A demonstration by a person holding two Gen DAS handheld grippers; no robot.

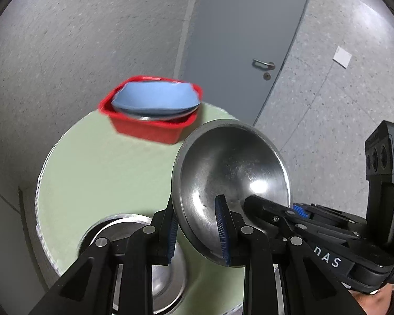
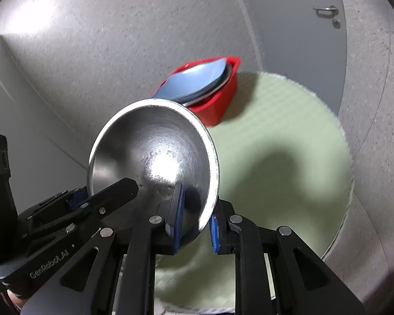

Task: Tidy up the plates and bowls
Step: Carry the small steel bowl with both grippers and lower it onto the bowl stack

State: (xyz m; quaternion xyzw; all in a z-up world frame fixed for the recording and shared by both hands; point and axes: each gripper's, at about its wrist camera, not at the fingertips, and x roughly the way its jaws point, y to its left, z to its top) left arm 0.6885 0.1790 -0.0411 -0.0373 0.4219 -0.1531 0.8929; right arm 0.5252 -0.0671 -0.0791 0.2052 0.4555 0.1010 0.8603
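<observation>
2 grippers pinched 1 steel bowl above the desk.
The left gripper [image 1: 197, 229] clamped the steel bowl [image 1: 231, 176] at its near rim, tilted on edge; the right gripper [image 2: 194, 225] clamped the same rim from the other side. Below lay another steel dish [image 1: 134, 257] on the green desk [image 1: 105, 162]. Far off, a red tub [image 1: 149, 128] held a blue plate [image 1: 155, 97].

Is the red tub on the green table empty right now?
No, the red tub holds a blue plate resting on a metal dish, seen from the left wrist view.
</observation>
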